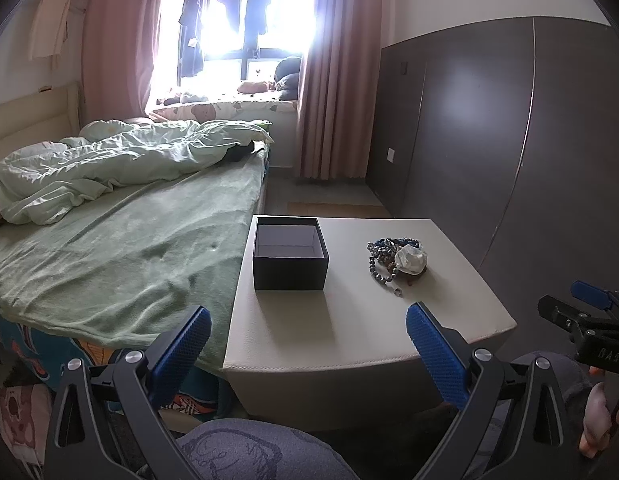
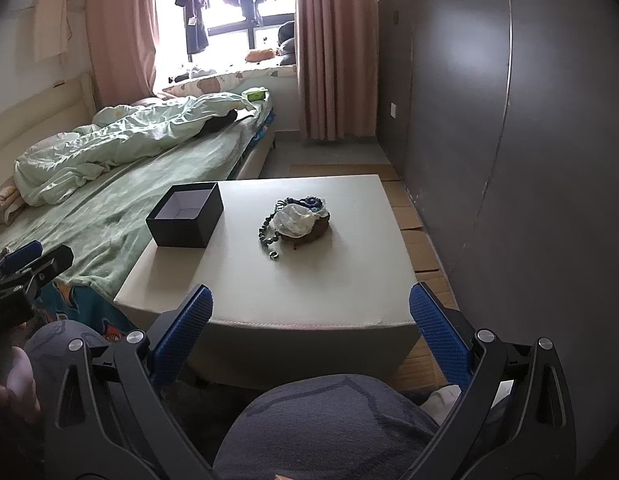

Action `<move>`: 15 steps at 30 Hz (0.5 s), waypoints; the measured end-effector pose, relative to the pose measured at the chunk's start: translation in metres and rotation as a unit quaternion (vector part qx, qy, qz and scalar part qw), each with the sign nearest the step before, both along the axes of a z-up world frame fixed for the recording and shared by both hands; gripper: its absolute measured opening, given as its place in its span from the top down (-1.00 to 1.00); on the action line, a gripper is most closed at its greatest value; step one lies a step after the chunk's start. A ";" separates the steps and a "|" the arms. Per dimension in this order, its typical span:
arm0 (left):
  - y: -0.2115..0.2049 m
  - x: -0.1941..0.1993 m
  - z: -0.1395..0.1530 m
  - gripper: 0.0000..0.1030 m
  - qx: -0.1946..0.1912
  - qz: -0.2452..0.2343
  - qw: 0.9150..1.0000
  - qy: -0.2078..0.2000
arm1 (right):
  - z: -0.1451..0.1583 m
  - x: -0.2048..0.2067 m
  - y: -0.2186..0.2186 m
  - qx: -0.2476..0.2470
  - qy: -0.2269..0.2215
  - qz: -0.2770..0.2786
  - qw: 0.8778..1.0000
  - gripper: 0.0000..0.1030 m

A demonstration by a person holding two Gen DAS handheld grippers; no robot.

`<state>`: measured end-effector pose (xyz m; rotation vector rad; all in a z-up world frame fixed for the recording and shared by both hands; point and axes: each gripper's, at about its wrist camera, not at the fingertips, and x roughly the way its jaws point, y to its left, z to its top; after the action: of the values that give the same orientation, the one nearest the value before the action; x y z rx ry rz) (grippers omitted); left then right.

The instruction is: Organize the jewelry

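Note:
A dark open box [image 1: 289,254] [image 2: 186,216] with a pale inside stands empty on the left of a white low table [image 1: 373,336] [image 2: 309,292]. A heap of jewelry [image 1: 397,258] [image 2: 299,222] lies right of it: bead strings, a white piece on top, something brown beneath, and a small ring [image 2: 274,255] just in front. My left gripper [image 1: 307,332] is open, held back from the table's near edge. My right gripper [image 2: 309,310] is open too, short of the near edge; the left wrist view also catches the right gripper's side [image 1: 581,316].
A bed [image 1: 121,248] with a green sheet and a rumpled quilt runs along the table's left side. A dark wall panel [image 2: 489,140] stands on the right, with cardboard [image 2: 417,232] on the floor beside it. A person's knees [image 2: 329,424] are below the grippers.

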<state>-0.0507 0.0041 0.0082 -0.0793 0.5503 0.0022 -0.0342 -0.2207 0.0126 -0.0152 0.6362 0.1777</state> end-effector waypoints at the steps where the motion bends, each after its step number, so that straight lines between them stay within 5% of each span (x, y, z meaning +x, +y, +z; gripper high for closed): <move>1: 0.001 0.001 0.000 -0.84 -0.002 0.002 1.000 0.002 | 0.000 0.000 0.000 -0.001 0.000 -0.001 1.000 -0.91; 15: -0.006 0.047 0.021 -0.84 -0.006 -0.043 0.998 0.044 | 0.027 0.047 -0.010 0.046 0.033 0.011 0.998 -0.91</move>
<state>-0.0038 -0.0021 0.0295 -0.0670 0.6409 -0.0807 0.0128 -0.2302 0.0397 0.0730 0.6929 0.2294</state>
